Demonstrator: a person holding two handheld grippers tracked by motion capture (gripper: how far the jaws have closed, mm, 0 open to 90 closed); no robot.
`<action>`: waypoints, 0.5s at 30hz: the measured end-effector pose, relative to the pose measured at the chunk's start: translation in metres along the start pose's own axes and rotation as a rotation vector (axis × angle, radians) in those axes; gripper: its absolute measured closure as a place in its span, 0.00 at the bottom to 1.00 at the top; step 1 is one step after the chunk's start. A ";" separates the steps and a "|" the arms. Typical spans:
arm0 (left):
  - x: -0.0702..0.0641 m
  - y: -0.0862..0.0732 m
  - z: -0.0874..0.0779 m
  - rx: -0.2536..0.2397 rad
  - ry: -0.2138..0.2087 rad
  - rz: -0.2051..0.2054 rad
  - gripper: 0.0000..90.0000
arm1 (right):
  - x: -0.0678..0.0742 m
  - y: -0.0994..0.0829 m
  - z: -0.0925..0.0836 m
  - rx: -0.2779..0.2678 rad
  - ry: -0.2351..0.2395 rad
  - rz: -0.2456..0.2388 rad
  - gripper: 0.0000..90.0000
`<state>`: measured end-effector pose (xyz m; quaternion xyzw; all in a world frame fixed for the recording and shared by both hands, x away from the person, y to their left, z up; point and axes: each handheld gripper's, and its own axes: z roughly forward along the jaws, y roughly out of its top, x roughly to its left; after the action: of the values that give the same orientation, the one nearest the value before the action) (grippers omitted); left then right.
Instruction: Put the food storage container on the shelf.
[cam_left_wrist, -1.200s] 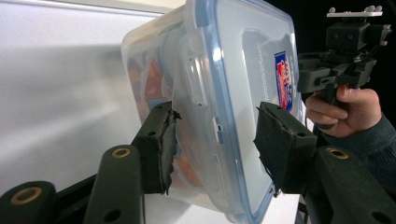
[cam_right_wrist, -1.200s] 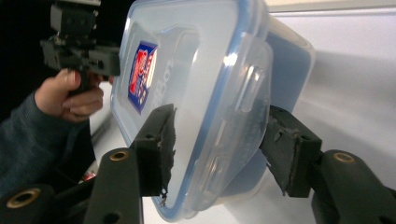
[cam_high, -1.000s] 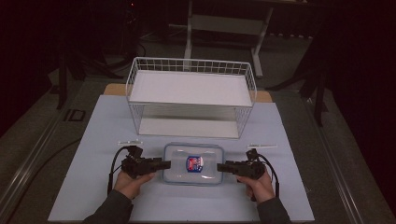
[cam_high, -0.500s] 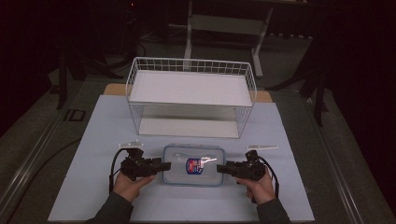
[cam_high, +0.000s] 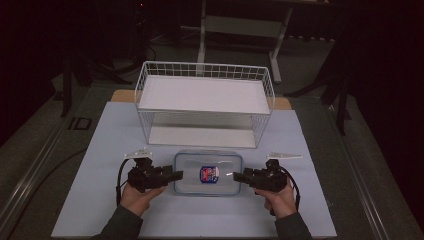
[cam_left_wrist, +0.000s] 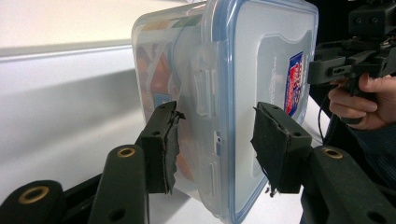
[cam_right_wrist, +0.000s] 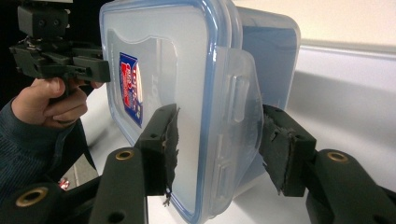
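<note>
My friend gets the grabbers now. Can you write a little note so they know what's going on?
Left gripper: clamped on the left end of the clear food box.
Right gripper: clamped on its right end.
Box: lid on, held from both ends in front of the white wire rack. Whether it is clear of the table is hard to tell.
Done: both ends gripped.
Left: probably carry it level to the rack, keeping both grips tight.

Dark lab-like test space: covered table (cam_high: 90, 200), cables, metal stand (cam_high: 240, 25) behind.
</note>
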<state>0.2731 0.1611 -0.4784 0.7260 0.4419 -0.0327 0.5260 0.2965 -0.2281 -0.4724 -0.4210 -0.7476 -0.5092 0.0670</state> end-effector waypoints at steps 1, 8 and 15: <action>-0.001 0.001 0.000 -0.005 0.000 0.005 0.57 | 0.001 0.002 -0.002 -0.008 0.000 -0.007 0.54; -0.006 0.005 -0.005 -0.023 0.006 0.027 0.57 | 0.005 0.006 -0.005 -0.026 -0.002 -0.029 0.54; -0.008 0.010 -0.011 -0.044 0.010 0.045 0.57 | 0.011 0.010 -0.006 -0.047 0.000 -0.047 0.54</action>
<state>0.2706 0.1643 -0.4617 0.7243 0.4286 -0.0073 0.5401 0.2941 -0.2257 -0.4567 -0.4047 -0.7451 -0.5282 0.0449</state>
